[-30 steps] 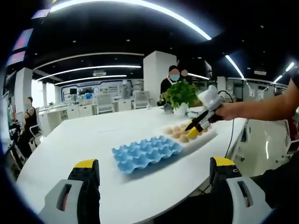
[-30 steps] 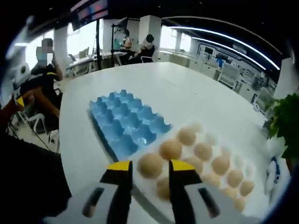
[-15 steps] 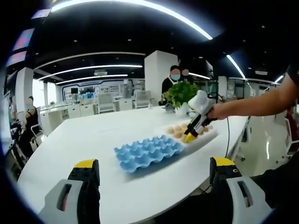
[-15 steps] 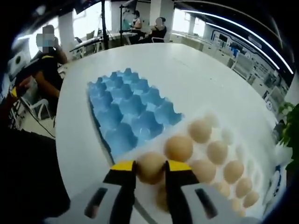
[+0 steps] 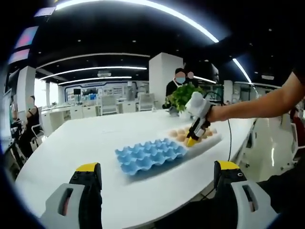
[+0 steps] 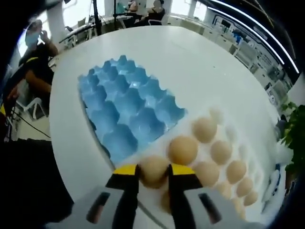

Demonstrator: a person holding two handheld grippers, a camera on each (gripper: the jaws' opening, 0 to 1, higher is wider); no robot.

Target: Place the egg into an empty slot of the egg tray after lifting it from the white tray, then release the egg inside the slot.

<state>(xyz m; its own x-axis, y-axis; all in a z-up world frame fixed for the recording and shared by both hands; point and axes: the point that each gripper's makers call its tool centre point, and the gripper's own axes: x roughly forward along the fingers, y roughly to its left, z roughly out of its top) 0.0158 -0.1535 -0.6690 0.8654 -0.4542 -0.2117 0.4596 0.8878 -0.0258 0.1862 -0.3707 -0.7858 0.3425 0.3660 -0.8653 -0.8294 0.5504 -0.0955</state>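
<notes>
Tan egg (image 6: 153,171) in white tray (image 6: 248,143) — beside empty blue egg tray (image 6: 125,109).

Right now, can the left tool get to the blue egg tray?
Probably yes. The left tool is open and held back near the table's edge, and bare white tabletop lies between it and the blue egg tray. The right tool works farther off, over the white tray.

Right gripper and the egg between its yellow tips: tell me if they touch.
Touching. In the right gripper view, the right gripper has both yellow tips pressed against the sides of the egg, no gap visible.
</notes>
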